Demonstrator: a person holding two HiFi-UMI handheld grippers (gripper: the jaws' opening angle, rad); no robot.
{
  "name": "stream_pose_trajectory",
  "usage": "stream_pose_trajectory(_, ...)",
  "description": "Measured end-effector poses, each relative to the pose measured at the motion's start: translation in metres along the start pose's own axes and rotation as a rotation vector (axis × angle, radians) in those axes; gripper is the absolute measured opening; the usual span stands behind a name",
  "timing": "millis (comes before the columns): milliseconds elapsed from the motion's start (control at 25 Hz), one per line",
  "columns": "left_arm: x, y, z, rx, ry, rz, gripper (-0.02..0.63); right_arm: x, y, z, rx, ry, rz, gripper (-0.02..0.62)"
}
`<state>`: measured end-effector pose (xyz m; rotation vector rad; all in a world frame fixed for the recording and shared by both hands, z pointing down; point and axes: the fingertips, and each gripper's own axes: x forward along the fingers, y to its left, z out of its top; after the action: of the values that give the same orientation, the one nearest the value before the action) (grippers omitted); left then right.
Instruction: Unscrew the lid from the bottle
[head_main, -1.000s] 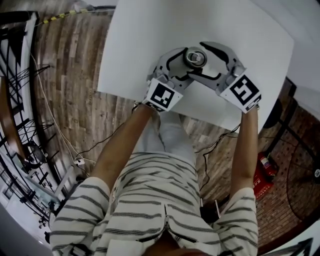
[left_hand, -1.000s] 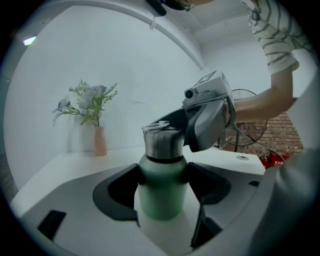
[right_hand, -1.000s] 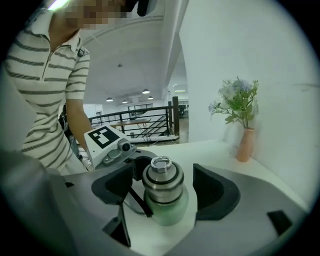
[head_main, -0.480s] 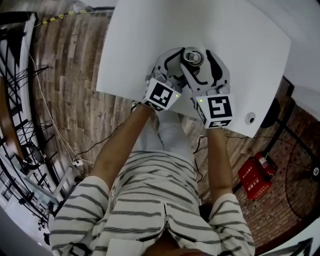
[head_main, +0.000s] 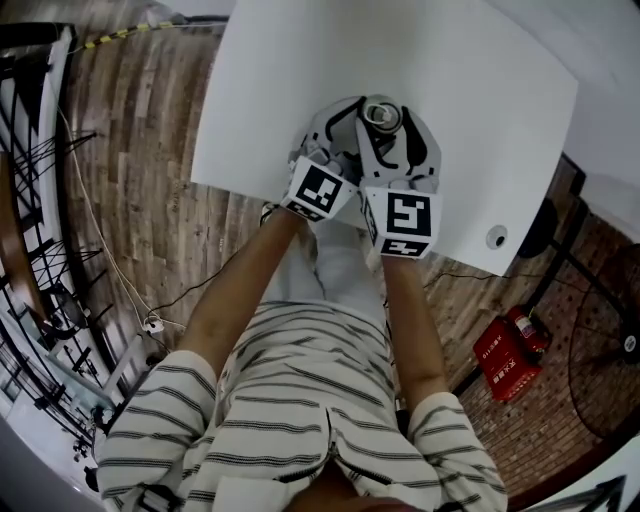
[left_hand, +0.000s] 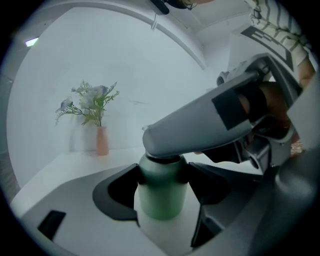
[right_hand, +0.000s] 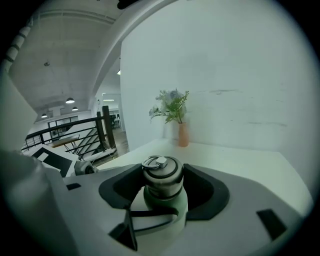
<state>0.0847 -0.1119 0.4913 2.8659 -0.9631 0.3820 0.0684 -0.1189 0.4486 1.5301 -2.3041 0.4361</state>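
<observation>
A green bottle stands on the white table near its front edge. Its grey metal lid with a ring on top is screwed on, seen from above as the lid. My left gripper is shut on the bottle's body, a pad pressed on each side. My right gripper sits higher, and its jaws are closing with the lid between them and both pads against the lid's sides. In the head view the left gripper and the right gripper overlap at the bottle.
A pink vase with flowers stands at the table's far end by the wall. A small round fitting lies at the table's near right corner. Beyond the table's edge are a wooden floor, a black railing and a red extinguisher.
My right gripper has swung round the bottle from the right side toward the person, its cube now beside the left one. Its jaws have narrowed round the lid. The left gripper holds still.
</observation>
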Motion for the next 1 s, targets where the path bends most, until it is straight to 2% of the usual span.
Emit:
stream_pose_trajectory(200, 0.0024, -0.0033, 0.0024, 0.006, 0.002, 0.002, 0.314, -0.0033, -0.0057, 0.0, -0.011, -0.002, -0.007, 0.258)
stream_pose_trajectory(400, 0.0019, -0.0032, 0.0012, 0.005, 0.0, 0.0, 0.314, -0.0032, -0.0043, -0.0007, -0.028, 0.0, 0.022, 0.256)
stream_pose_trajectory(1000, 0.0026, -0.004, 0.0003, 0.01, 0.001, -0.017, 0.314, -0.005, -0.0007, -0.0022, -0.162, -0.008, 0.249, 0.258)
